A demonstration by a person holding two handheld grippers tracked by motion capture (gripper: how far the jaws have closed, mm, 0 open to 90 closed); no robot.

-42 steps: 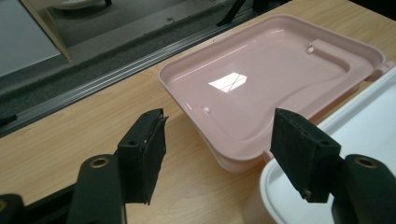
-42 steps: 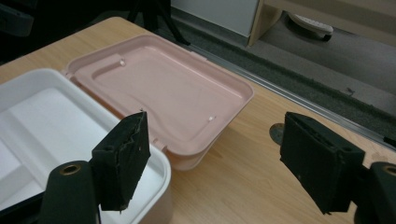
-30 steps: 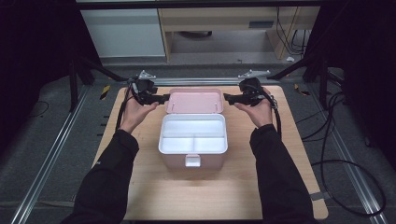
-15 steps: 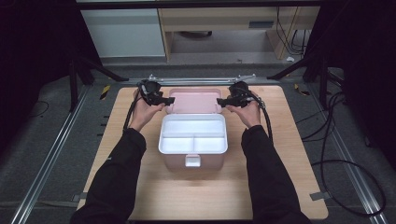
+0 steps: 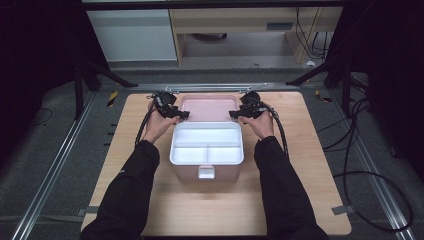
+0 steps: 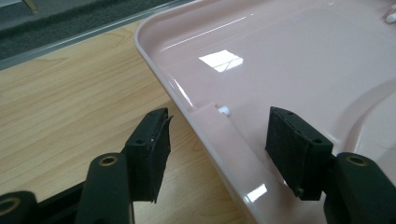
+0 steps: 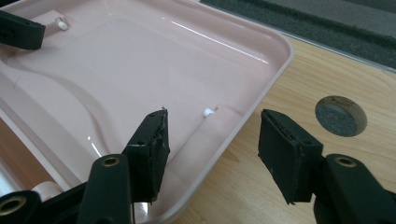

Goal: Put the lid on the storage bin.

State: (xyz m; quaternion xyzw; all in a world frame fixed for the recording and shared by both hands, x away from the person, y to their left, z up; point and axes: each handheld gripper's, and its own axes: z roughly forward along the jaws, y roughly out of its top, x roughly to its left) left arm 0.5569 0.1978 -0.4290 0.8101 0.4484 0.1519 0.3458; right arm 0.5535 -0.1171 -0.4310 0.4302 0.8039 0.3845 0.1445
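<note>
A: Where is the pale pink glossy plastic lid (image 5: 209, 107)?

B: Thrown back flat on the light wooden tabletop (image 5: 310, 165), hollow side up. It lies just behind the pink plastic box with the white divided tray (image 5: 207, 148), touching the box's far edge.

A: And the tongs?

B: One at each side of that lid. The left black two-jaw gripper (image 5: 181, 115) sits at the lid's left rim, the right black two-jaw gripper (image 5: 235, 114) at its right rim.

A: Pinching it?

B: Not yet. In the left gripper view the left gripper (image 6: 219, 135) straddles the lid's (image 6: 299, 60) raised rim: one pad over the wood outside, the other over the lid's hollow, with a gap on both sides. Its jaws have just been closing, the rim between them, untouched.

A: The right one?

B: The same, mirrored. In the right gripper view the right gripper (image 7: 212, 140) has the lid's (image 7: 140, 70) rim between spread pads, one inside the hollow, one over the tabletop (image 7: 289, 93). Those jaws have also just been closing and haven't met the plastic.

A: Anything else beside the lid?

B: A round grey-filled hole (image 7: 340, 115) in the wood, just outside the lid's right rim.
</note>
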